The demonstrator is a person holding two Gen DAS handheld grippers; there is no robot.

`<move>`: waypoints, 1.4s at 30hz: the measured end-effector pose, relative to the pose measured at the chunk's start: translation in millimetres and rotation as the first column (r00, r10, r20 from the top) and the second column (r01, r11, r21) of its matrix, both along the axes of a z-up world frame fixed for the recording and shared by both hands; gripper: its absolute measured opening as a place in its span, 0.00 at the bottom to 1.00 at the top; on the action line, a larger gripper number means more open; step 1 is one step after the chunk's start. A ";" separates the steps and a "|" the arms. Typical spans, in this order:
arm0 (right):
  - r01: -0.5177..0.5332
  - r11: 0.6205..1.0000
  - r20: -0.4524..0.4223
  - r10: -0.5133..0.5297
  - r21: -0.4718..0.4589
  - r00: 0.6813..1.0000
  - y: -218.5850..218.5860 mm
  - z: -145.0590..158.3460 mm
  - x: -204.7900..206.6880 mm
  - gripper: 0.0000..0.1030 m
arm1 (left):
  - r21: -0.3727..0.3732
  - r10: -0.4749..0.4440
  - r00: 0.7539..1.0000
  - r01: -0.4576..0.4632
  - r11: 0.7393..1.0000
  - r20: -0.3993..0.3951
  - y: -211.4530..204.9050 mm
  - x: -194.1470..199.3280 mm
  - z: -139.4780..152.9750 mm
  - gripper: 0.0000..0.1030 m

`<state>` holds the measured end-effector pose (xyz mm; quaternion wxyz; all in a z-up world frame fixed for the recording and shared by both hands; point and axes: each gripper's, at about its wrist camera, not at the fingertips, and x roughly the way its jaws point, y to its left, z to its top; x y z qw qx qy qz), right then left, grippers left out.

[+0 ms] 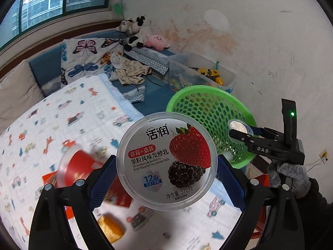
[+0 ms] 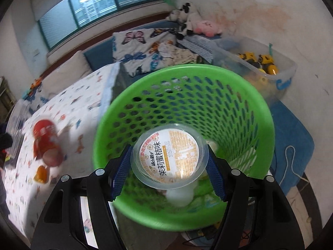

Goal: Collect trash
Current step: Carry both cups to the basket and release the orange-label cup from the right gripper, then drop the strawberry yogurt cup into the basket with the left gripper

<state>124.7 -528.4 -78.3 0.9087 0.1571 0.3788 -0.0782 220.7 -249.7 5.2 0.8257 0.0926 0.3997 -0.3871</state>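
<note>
My left gripper (image 1: pixel 166 166) is shut on a large clear yogurt tub (image 1: pixel 166 160) with a strawberry and mulberry lid, held above the patterned bed sheet. The green mesh basket (image 1: pixel 210 112) stands just beyond it to the right. My right gripper (image 2: pixel 169 162) is shut on a small clear cup (image 2: pixel 169 158) with an orange-printed lid, held over the mouth of the green basket (image 2: pixel 183 112). In the left wrist view the right gripper (image 1: pixel 239 131) shows at the basket's rim with that small cup (image 1: pixel 238 126). White trash (image 2: pixel 181 195) lies at the basket's bottom.
A red cup (image 1: pixel 77 166), red wrappers (image 1: pixel 120 193) and an orange packet (image 1: pixel 110 227) lie on the sheet (image 1: pixel 62 125). A red container (image 2: pixel 46 141) and an orange item (image 2: pixel 40 174) show in the right wrist view. A clear toy bin (image 2: pixel 258 66) sits behind the basket.
</note>
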 end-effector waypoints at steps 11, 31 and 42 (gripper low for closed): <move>0.033 0.999 -0.004 -0.033 0.019 0.999 -26.3 -5.9 6.8 0.69 | 0.036 -0.055 0.998 0.056 0.998 -0.033 -61.8 7.8 -18.4 0.88; 0.044 0.999 0.095 -0.045 0.005 0.994 -28.9 23.9 -50.2 0.73 | 0.099 -0.092 0.992 0.100 0.990 -0.090 -138.4 17.4 -53.7 0.88; 0.045 0.999 0.093 -0.046 0.015 0.995 -25.2 19.3 -56.9 0.73 | 0.085 -0.098 0.992 0.105 0.991 -0.085 -140.1 10.5 -51.1 0.91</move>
